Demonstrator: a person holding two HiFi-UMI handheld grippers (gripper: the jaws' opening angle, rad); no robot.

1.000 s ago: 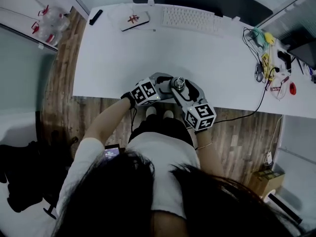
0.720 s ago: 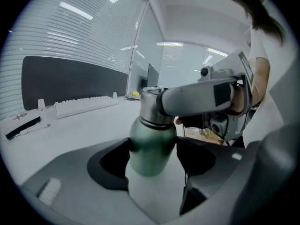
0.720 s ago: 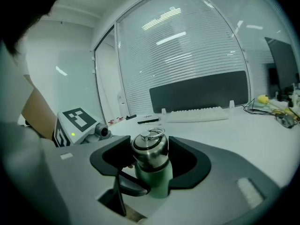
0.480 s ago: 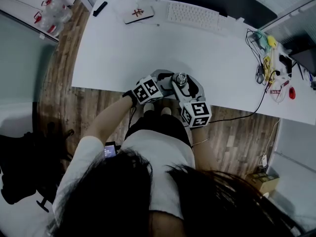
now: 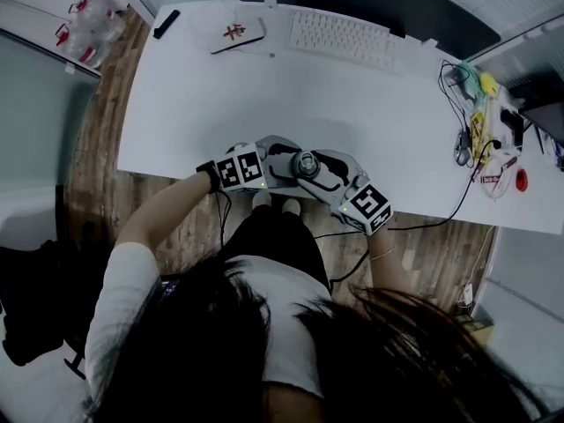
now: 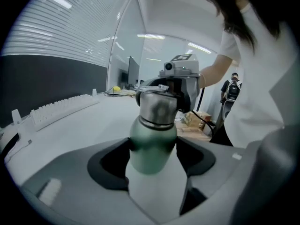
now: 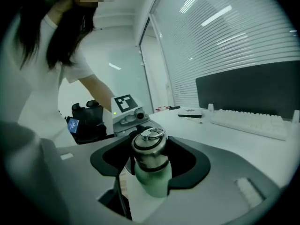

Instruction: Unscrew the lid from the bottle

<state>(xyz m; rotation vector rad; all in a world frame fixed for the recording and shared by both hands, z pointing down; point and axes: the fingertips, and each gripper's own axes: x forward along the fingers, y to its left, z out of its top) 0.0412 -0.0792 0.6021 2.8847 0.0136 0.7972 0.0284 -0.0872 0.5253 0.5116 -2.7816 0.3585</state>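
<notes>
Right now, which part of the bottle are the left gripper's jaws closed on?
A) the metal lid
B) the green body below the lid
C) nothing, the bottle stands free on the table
B: in the left gripper view the left gripper has its jaws pressed against the green body of the bottle, while the right gripper clasps the metal lid above.

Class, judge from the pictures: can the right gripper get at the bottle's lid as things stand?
Probably yes: the right gripper has its jaws around the lid, and the left gripper holds the green bottle lower down, out of the way.
</notes>
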